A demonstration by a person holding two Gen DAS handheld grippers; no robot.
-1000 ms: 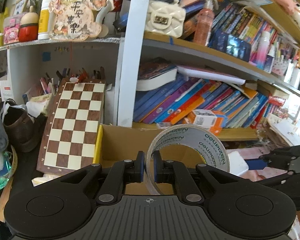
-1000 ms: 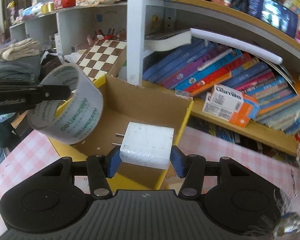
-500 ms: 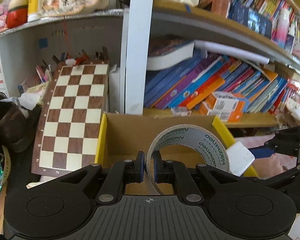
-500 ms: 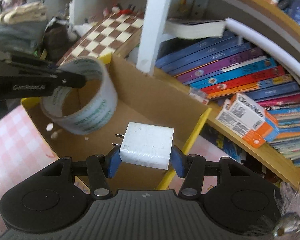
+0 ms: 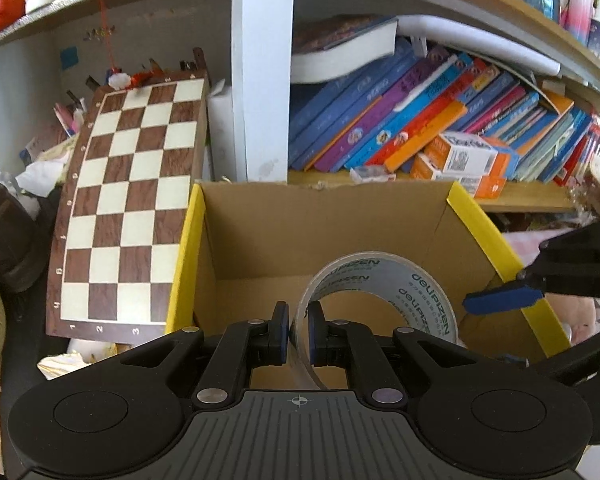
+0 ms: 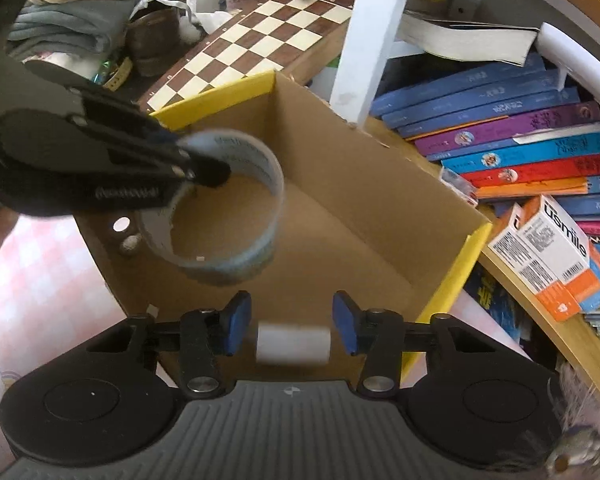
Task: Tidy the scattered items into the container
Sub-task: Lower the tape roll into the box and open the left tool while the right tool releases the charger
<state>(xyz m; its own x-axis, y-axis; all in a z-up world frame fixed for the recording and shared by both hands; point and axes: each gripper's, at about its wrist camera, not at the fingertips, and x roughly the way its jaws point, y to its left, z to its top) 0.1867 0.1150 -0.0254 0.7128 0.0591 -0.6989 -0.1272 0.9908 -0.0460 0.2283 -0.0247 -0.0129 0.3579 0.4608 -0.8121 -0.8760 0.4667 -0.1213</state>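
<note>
An open cardboard box [image 5: 188, 248] with yellow rim tape sits before the bookshelf. My left gripper [image 5: 298, 320] is shut on the wall of a clear tape roll [image 5: 400, 280], which hangs inside the box above its floor. The right wrist view shows the same roll [image 6: 236, 268] and left gripper [image 6: 208, 170] over the box [image 6: 380, 184]. My right gripper [image 6: 292, 316] hovers over the near right part of the box, its jaws closing. A white plug adapter [image 6: 294, 340], blurred, sits low between them with a gap on each side. The right gripper [image 5: 484, 332] reaches in over the right rim.
A chessboard [image 5: 128, 208] leans against the box's left side. Slanted books [image 5: 400, 128] and an orange-and-white carton [image 5: 468, 156] fill the shelf behind. A brown shoe [image 6: 156, 40] and folded cloths lie far left. Pink checked cloth [image 6: 40, 280] covers the table.
Both grippers came forward and down over the box, and the tape roll now hangs inside it. The white plug adapter has left the right pads and appears lower and blurred.
</note>
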